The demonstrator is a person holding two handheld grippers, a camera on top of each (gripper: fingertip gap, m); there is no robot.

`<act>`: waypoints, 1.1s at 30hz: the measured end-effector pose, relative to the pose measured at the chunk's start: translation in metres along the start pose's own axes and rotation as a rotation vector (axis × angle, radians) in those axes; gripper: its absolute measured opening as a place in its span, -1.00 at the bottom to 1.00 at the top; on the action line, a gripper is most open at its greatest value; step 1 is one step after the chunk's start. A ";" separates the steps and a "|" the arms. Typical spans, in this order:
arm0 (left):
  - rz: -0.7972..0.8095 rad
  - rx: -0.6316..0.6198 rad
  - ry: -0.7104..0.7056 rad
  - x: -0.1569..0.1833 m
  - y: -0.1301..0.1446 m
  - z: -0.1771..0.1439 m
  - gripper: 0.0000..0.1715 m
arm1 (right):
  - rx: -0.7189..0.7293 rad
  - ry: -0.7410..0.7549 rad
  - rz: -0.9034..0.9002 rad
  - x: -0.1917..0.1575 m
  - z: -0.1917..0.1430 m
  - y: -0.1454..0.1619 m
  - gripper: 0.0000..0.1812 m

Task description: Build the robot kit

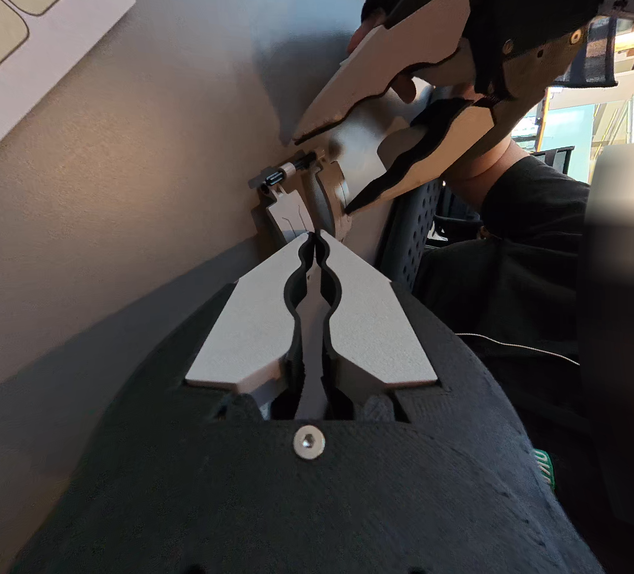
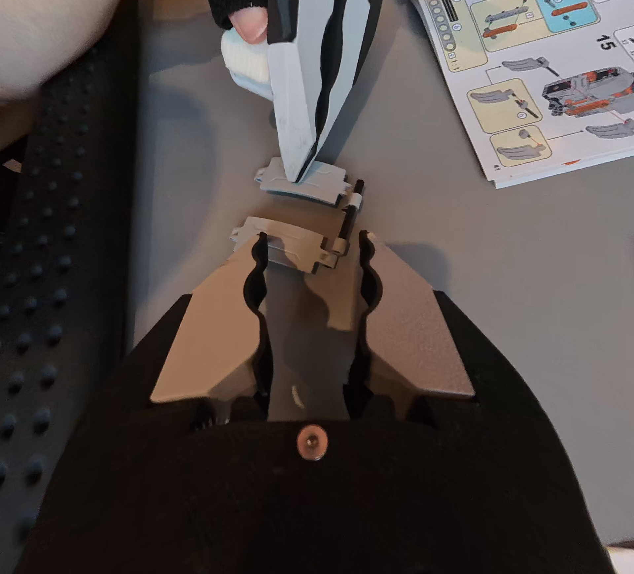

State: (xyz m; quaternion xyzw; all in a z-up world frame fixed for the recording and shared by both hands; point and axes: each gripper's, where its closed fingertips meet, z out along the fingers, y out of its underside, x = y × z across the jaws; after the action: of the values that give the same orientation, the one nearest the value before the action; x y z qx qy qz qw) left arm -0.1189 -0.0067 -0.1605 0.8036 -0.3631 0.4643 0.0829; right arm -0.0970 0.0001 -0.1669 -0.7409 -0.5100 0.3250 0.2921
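Two grey curved panels lie on the grey table [image 2: 463, 266], joined at one end by a black axle [image 2: 348, 214] with small grey connectors. My left gripper [image 2: 302, 177] is shut, and its closed tips rest on top of the far panel [image 2: 326, 180]; nothing shows between its pads. In the left wrist view this gripper [image 1: 316, 237] sits at the edge of that panel [image 1: 290, 214]. My right gripper [image 2: 313, 237] is open with its fingers on either side of the near panel [image 2: 295, 245], not pressing on it. It also shows open in the left wrist view [image 1: 320, 173].
An open instruction booklet [image 2: 531, 60] lies at the far right of the table and shows in the left wrist view [image 1: 51, 26]. A dark perforated chair [image 2: 51, 249] stands along the table's left edge. A hand with a black finger sleeve [image 2: 240, 2] holds the left gripper. The grippers are tip to tip, or close to it.
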 end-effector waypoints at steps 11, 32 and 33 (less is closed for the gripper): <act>0.016 0.026 -0.012 0.001 -0.004 -0.005 -1.00 | -0.009 0.022 -0.034 0.002 -0.008 0.003 -0.48; -0.055 0.057 -0.018 -0.007 -0.006 -0.008 -0.78 | -0.038 -0.137 0.153 -0.003 -0.024 0.021 -0.71; -0.047 0.032 -0.029 -0.006 -0.002 -0.005 -0.71 | -0.041 -0.129 0.142 -0.003 -0.023 0.021 -0.71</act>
State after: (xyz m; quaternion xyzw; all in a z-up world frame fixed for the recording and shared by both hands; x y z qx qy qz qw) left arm -0.1231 0.0005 -0.1622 0.8196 -0.3378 0.4565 0.0758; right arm -0.0683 -0.0115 -0.1678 -0.7585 -0.4804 0.3818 0.2197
